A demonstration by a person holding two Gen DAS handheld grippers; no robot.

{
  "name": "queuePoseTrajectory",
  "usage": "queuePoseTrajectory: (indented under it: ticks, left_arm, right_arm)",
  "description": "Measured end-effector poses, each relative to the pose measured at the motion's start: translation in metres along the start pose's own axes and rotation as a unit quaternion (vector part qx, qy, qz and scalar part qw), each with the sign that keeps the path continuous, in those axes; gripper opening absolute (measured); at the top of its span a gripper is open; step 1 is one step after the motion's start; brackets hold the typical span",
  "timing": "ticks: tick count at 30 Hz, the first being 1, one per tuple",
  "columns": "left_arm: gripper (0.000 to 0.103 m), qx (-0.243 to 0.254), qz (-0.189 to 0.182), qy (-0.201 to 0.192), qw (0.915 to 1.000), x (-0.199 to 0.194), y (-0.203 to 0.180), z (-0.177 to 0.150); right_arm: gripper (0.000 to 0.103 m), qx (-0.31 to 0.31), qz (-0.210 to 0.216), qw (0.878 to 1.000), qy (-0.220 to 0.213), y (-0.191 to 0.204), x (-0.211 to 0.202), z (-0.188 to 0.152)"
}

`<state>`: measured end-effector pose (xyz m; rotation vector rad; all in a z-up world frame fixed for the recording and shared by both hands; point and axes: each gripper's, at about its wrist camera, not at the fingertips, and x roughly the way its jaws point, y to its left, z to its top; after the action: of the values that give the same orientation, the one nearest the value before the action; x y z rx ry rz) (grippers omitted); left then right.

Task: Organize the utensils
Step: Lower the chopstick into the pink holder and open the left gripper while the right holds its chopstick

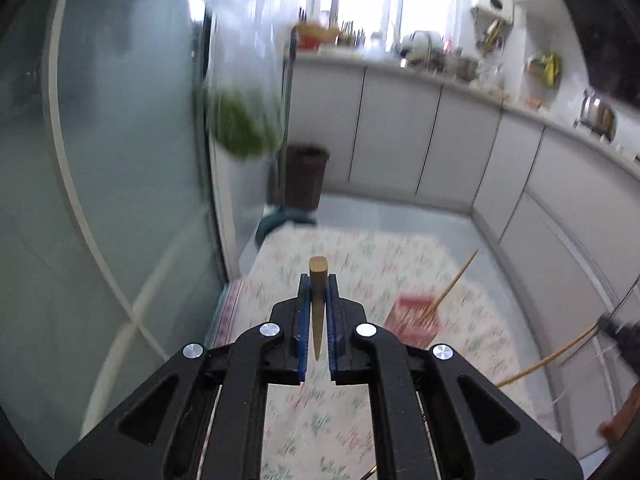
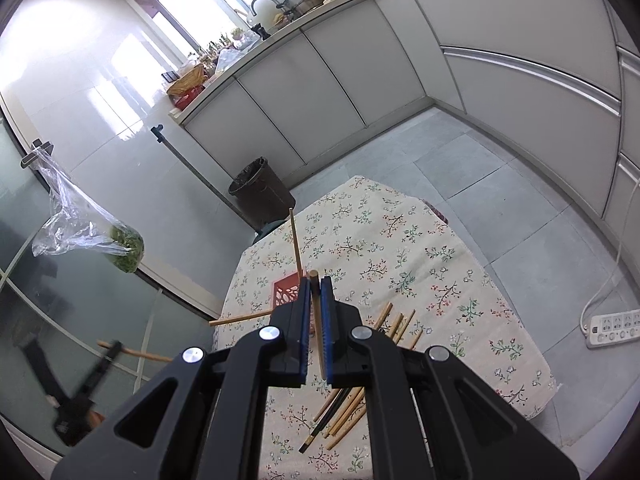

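In the left wrist view my left gripper point(image 1: 319, 280) is shut on a wooden chopstick point(image 1: 318, 308), held high above the floral-cloth table point(image 1: 360, 256). A red holder point(image 1: 412, 316) stands on the cloth with one chopstick point(image 1: 456, 280) leaning out of it. My right gripper point(image 2: 316, 280) is shut on another chopstick point(image 2: 319, 332), just right of the red holder point(image 2: 286, 292). Several loose chopsticks point(image 2: 348, 412) lie on the cloth under the right gripper. The left gripper point(image 2: 100, 368) shows blurred at the lower left of the right wrist view.
A dark waste bin point(image 2: 260, 192) stands on the floor beyond the table. A plastic bag of greens point(image 2: 124, 248) hangs by the glass door point(image 1: 120, 160). White cabinets point(image 1: 400, 128) line the far and right walls. A power strip point(image 2: 612, 326) lies on the floor at right.
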<state>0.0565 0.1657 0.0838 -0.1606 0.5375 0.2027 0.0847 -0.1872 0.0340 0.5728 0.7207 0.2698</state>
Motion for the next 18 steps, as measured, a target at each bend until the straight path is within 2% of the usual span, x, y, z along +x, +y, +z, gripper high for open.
queuePoseTrajectory:
  ticks: [2,6,12,18]
  left_arm:
    - [0.007,-0.003,-0.02,-0.045,0.9988,-0.018,-0.009,0.027]
    - [0.007,0.009,-0.057,-0.083,0.9949,-0.021,-0.036,0.063]
    - [0.007,0.026,-0.096,-0.061,0.9931,0.03,-0.079,0.073]
    - [0.007,0.016,-0.107,-0.035,0.9935,0.093,-0.105,0.069]
  right_arm:
    - [0.005,0.002,-0.001,1.0,0.0,-0.001,0.001,0.001]
    - [0.005,0.003,-0.006,1.0,0.001,-0.003,0.004,0.001]
    - [0.005,0.003,-0.006,1.0,-0.001,-0.005,0.005,0.004]
    - [0.005,0.011,-0.014,1.0,0.0,-0.014,0.009,0.008]
